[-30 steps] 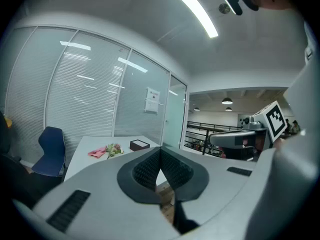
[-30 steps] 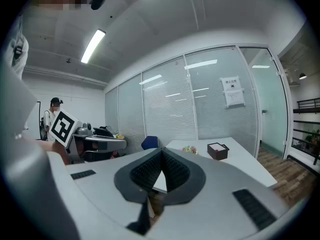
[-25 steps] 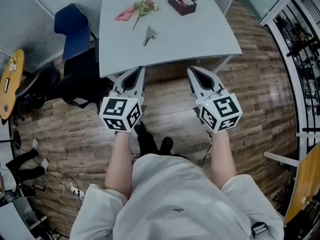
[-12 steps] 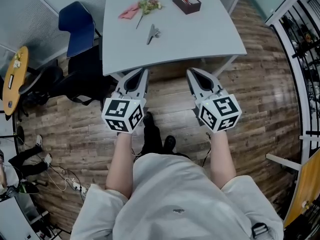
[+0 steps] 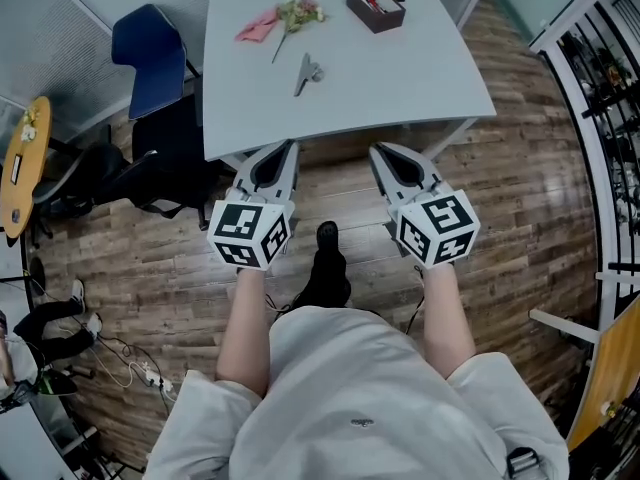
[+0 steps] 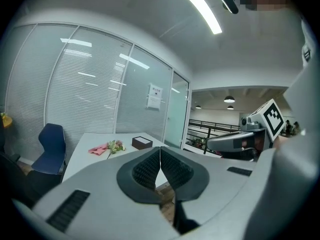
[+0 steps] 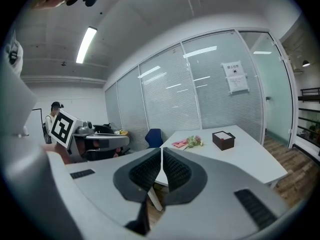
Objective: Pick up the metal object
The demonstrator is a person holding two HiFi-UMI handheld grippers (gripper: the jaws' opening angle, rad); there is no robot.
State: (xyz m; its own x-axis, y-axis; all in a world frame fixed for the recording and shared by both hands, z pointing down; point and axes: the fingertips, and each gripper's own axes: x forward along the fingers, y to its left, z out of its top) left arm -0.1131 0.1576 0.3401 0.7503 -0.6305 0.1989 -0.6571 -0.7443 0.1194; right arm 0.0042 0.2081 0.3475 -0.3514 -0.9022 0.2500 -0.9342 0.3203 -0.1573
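The metal object [image 5: 305, 72], a small silvery clip-like piece, lies on the pale grey table [image 5: 400, 78] left of its middle. Both grippers hang over the wooden floor, short of the table's near edge and well apart from the object. My left gripper [image 5: 283, 146] is shut, its ribbed pads [image 6: 147, 170] pressed together on nothing. My right gripper [image 5: 378, 150] has its jaws just starting to open, tips nearly touching, nothing between them. In the gripper views the left gripper [image 6: 160, 149] and right gripper [image 7: 162, 150] point toward the table; the object is hidden there.
A flower sprig [image 5: 290, 13] and pink cloth [image 5: 255, 26] lie at the table's far left, a dark open box [image 5: 376, 5] far right. A blue chair [image 5: 150, 58] and black seat [image 5: 165, 158] stand left of the table. A railing [image 5: 610, 88] runs along the right.
The view has shifted a little toward the table. A black shoe has stepped forward between the grippers. Both grippers keep their places side by side.
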